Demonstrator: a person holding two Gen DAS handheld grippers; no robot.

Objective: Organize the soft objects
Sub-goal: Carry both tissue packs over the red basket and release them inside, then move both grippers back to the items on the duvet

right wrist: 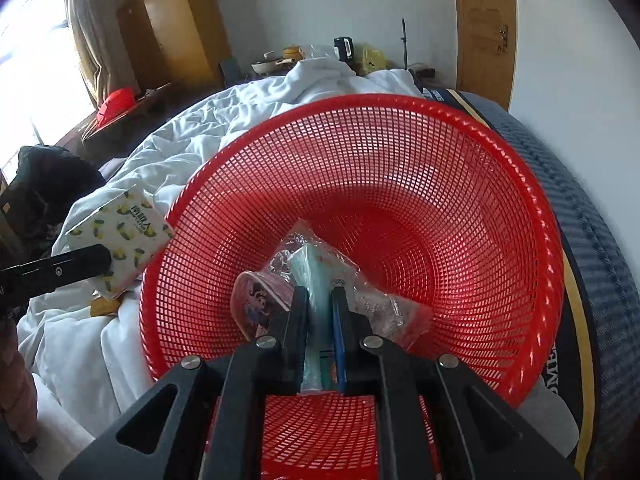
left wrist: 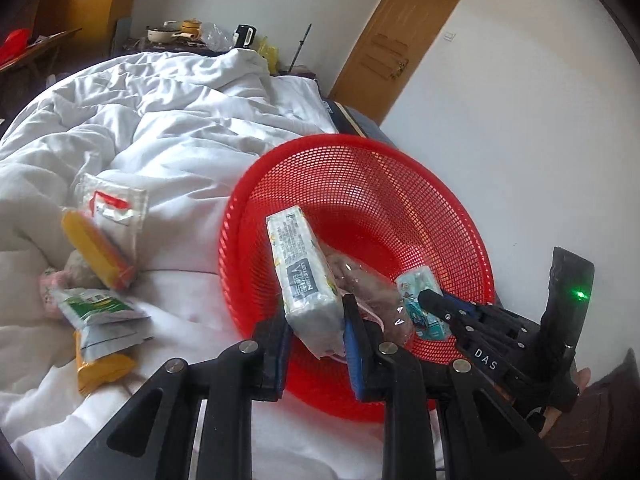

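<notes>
Daylit room, bright overall. Right wrist view: window [right wrist: 28, 68] blown out to pure white, glare spilling past the curtain [right wrist: 90, 40] beside it; light comes from there. White duvet [left wrist: 160, 128] near clipping, folds give soft shadows only. Red basket [right wrist: 400, 208] oversaturated, mesh glows where light passes through, sharp in both views. Heavy fisheye bending, door [left wrist: 400, 36] leans, black vignette corners. Edges beyond the basket smeared. Green LED [left wrist: 580, 294] flares on the dark right gripper [left wrist: 430, 298] body
</notes>
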